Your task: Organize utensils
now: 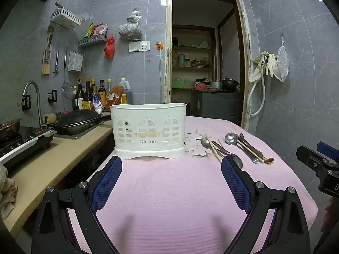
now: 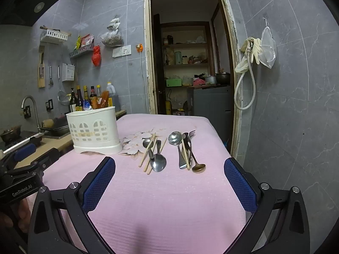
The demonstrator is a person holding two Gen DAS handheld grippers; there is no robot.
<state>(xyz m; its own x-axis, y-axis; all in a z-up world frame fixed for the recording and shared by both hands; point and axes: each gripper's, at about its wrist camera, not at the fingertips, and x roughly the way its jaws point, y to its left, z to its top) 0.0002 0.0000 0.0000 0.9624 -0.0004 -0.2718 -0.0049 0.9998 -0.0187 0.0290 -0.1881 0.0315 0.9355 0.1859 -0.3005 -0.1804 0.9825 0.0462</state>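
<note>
Nothing picked yet, by the look of it: all utensils lie flat on the desk [image 2: 169,190], none visible above the white plastic utensil caddy [image 2: 93,131]. Left gripper [image 1: 171,169] faces the caddy head-on, fingers [image 1: 108,182] spread wide, empty. Right gripper [image 2: 169,171] same, spread and empty, aimed at the cutlery just right of the caddy. Two clusters there: nearer the caddy, wooden chopsticks [image 2: 148,152] crossed over a steel spoon [image 2: 159,160]; further right of it, a larger steel spoon [image 2: 175,138], a fork [image 2: 191,135], another chopstick and a brass-coloured spoon [image 2: 198,166], all overlapping. Suggest the right gripper starts with the outer cluster's brass spoon: its bowl sits at the near edge, clear of the rest. Pinch the handle across its narrow axis and lift slowly so neighbours don't drag. Steel is slick and thin; the mesh-textured blue pads should help, but the soft pink cloth gives underneath, so press in slightly to get under the handle. Chopsticks are round and roll; take them as a pair if possible. Caddy is light, slotted, with arched cutouts and an open top; the left gripper could steady its rim during drops.
</note>
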